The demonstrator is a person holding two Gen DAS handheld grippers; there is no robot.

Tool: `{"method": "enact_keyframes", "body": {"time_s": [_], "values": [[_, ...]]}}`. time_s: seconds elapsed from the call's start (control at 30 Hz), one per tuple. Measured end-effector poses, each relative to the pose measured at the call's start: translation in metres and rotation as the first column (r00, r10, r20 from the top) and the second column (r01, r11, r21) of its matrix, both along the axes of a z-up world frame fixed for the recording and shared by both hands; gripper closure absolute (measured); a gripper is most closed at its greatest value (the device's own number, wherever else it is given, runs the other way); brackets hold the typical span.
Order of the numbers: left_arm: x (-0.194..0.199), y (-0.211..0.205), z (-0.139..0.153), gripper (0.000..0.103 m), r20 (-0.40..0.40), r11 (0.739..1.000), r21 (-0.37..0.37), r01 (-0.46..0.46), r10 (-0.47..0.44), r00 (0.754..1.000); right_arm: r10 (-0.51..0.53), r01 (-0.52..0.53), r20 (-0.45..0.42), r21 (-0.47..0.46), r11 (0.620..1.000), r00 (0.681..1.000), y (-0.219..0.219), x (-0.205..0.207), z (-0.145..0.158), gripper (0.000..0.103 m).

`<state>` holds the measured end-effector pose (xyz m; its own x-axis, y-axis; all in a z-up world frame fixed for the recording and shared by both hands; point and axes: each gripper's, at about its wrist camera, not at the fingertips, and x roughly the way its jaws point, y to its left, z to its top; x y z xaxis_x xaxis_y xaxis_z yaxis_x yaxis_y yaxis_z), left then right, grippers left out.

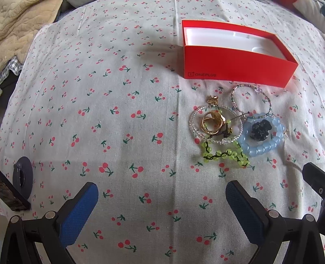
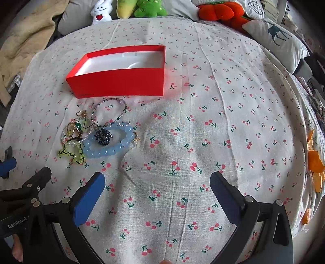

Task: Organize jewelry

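A tangle of jewelry lies on the cherry-print cloth (image 1: 121, 132) in front of an open red box (image 1: 235, 65) with a white inside. In it are a blue bead bracelet (image 1: 264, 149), a black cluster piece (image 1: 261, 130), a clear bead bracelet (image 1: 195, 123), gold rings (image 1: 212, 122), a green bead string (image 1: 225, 155) and a thin beaded bracelet (image 1: 251, 99). My left gripper (image 1: 162, 188) is open, short of the pile and left of it. My right gripper (image 2: 157, 178) is open over bare cloth, right of the blue bead bracelet (image 2: 109, 150) and red box (image 2: 119, 83).
Plush toys (image 2: 130, 8) and a deer-print pillow (image 2: 278, 38) line the far edge of the bed. A beige blanket (image 2: 24, 40) is bunched at the far left. Orange pieces (image 2: 314, 162) lie at the right edge. A dark round object (image 1: 22, 175) sits at the near left.
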<state>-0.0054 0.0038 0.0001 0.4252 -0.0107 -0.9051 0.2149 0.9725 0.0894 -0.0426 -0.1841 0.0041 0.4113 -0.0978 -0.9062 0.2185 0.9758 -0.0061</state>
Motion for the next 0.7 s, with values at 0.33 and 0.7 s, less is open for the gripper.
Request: {"method": "enact_keyframes", "body": {"time_s": [0.33,0.7], "values": [[0.0009,0.0008,0.0015,0.000,0.002,1.000,-0.002,-0.001,0.001,1.000,0.000,0.000,0.001,0.000,1.000,1.000,-0.0002,0.0000,-0.0001,0.000],[0.0013,0.0017,0.0023,0.000,0.005,1.000,-0.002,-0.001,0.001,1.000,0.001,-0.001,0.000,0.000,1.000,1.000,-0.0007,-0.0004,0.0003,0.000]]}}
